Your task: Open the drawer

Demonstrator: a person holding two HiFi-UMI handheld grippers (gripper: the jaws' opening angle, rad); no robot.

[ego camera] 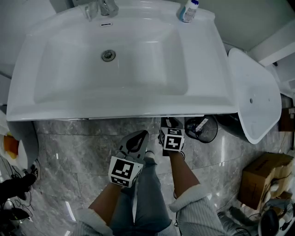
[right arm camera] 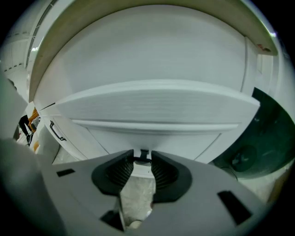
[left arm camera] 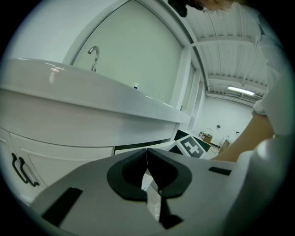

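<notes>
The white drawer front [right arm camera: 152, 138] sits under the overhanging sink [ego camera: 115, 99], which hides it in the head view. A small dark drawer handle [right arm camera: 142, 156] lies between the tips of my right gripper [right arm camera: 142, 162]. The ribbed pads flank it closely, but I see no press on it, and the jaws stand a little apart. In the head view the right gripper [ego camera: 171, 121] reaches under the sink's front rim. My left gripper [ego camera: 138, 136] hangs just left of it and further back from the cabinet. It is shut [left arm camera: 147, 154] with its tips touching and nothing held.
A cabinet door with a black bar handle [right arm camera: 56, 131] is left of the drawer. A dark bin [ego camera: 203, 128] and a toilet with raised lid [ego camera: 256, 97] stand at the right. A cardboard box [ego camera: 262, 177] sits on the grey marble floor. A faucet [ego camera: 99, 8] and a bottle [ego camera: 189, 10] top the sink.
</notes>
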